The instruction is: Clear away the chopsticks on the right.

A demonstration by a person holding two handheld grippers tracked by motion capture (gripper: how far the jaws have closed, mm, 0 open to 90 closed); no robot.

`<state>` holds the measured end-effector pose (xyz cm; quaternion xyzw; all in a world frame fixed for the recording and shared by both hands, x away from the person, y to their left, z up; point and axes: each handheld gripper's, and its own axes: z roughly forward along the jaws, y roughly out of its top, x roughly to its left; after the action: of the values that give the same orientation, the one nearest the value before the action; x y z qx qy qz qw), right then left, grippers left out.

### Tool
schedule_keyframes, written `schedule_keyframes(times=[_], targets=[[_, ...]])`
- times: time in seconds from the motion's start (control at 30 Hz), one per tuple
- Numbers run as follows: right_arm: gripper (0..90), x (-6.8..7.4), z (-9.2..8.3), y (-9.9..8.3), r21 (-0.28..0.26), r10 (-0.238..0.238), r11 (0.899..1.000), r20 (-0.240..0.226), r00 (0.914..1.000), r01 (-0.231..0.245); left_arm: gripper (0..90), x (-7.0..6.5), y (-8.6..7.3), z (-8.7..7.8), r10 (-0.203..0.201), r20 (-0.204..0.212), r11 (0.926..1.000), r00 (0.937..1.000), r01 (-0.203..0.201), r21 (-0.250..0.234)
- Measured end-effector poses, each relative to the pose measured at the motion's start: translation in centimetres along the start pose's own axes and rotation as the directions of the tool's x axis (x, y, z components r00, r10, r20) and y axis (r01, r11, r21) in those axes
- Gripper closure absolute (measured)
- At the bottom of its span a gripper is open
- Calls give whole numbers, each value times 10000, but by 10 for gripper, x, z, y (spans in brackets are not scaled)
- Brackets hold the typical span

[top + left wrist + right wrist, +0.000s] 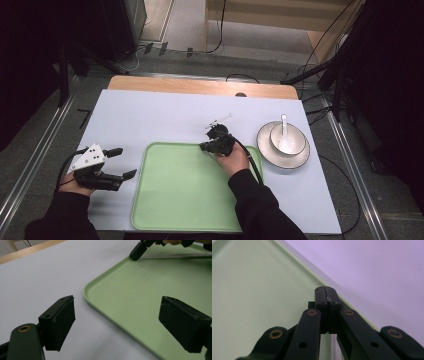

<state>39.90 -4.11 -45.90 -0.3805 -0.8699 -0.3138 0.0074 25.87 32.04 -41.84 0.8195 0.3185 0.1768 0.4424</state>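
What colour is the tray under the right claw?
Pale green, plain, no pattern; the tray shows best in the high view.

A pale green tray (185, 195) lies flat on the table's white cover, at the middle of its near edge, long sides running along that edge. It is rectangular with rounded corners, a low raised rim and a smooth matte floor. Inside it a thin, straight grey stick (175, 256) lies flat, just inside the tray's far rim and parallel to it, towards the far right corner.
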Motion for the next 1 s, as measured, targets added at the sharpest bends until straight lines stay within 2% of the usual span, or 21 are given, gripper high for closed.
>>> schedule_keyframes(times=[0.27, 0.63, 1.0], targets=[[900, -12, -11, -11, 23, 274, 9996, 129, 9995, -274, 135, 0, 0, 0, 6, 20, 10000, 10000, -6, 4], [900, -31, -28, -31, -198, 919, 9956, 278, 9954, -913, 135, 0, 1, 0, -52, -32, 10000, 10000, 52, -47], [900, -45, -42, -53, -614, 1388, 9888, 373, 9896, -1363, 135, 0, 1, 1, -48, -9, 10000, 10000, 47, -87]])
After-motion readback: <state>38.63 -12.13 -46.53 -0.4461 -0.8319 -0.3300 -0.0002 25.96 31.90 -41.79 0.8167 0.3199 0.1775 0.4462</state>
